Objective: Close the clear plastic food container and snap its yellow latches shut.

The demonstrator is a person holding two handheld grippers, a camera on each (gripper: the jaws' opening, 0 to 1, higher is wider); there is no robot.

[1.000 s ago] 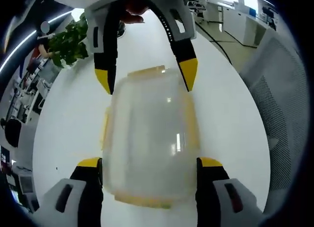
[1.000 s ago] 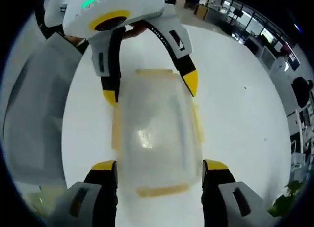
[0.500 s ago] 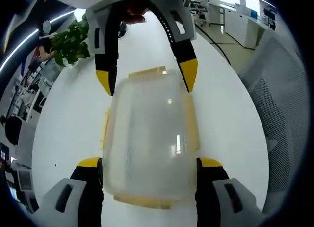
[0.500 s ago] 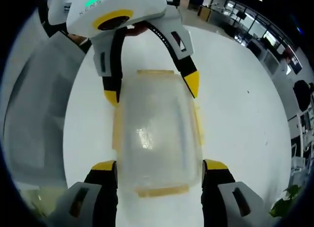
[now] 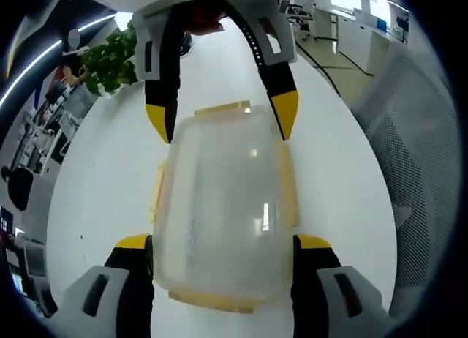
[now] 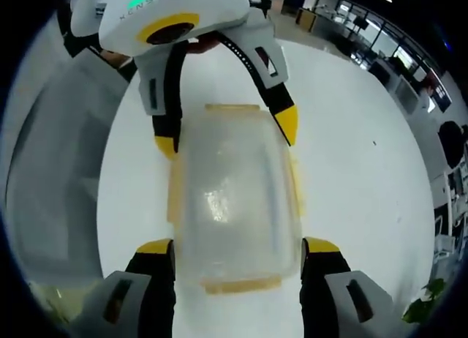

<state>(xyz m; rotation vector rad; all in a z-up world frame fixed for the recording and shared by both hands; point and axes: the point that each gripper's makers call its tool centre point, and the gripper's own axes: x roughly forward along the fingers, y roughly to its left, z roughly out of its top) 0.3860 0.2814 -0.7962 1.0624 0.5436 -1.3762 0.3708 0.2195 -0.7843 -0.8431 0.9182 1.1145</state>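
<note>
The left tool [image 5: 223,250] and right tool [image 6: 238,254] each stand open, jaws straddling opposite ends of the clear plastic food container [image 5: 223,206] with its yellow latches [image 5: 221,108], resting lid-on upon the white bench [image 5: 102,177]; a potted plant [image 5: 110,60] sits beyond.

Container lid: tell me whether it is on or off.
On. The clear lid covers the container on the white table, yellow latches along its edges. Whether the latches are snapped cannot be told.
</note>
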